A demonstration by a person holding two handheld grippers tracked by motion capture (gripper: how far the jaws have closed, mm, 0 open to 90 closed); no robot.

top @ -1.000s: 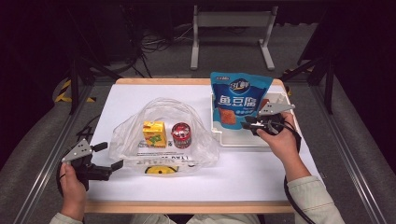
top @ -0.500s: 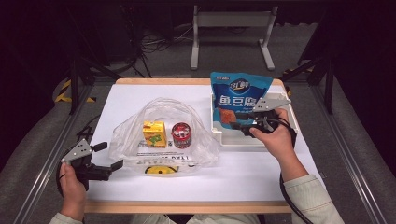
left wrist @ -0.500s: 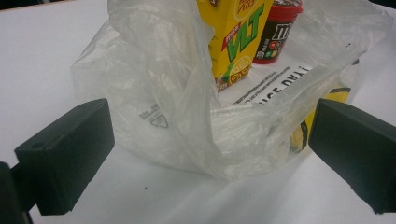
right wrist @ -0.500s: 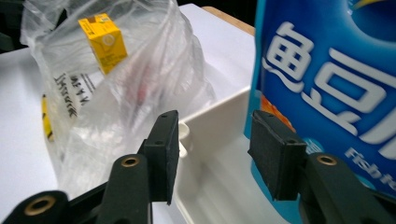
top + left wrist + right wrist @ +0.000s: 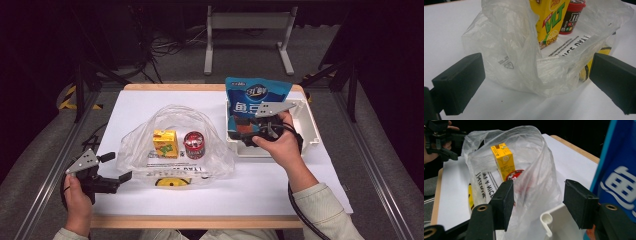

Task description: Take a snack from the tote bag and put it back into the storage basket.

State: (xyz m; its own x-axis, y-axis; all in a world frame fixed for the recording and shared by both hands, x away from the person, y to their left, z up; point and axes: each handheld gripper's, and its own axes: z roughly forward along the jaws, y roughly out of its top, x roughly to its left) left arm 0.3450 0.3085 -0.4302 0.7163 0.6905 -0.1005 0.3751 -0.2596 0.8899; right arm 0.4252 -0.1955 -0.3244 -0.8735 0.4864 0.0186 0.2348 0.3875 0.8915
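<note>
The right gripper hangs over the near left corner of the white tray, its jaws apart with nothing between them; they have just been opening, and the blue snack bag stands upright in the tray just behind them, free of the pads. In the right gripper view the tray's rim lies directly below the gap and the snack bag rises along the right edge. The likely trouble is here: the tall, soft pouch leans on the tray wall, and a brush from a jaw or the trailing cable could tip it over.

The left gripper rests near the counter's left front corner, jaws wide and empty, pointed at the clear plastic bag. The film is loose and crumpled, so a pinch may catch only one layer, or drag the whole bag along the slick counter. That would topple the yellow juice carton and the red-lidded candy tub standing inside. The bag's mouth also sags, so an incoming pouch could snag on it.
</note>
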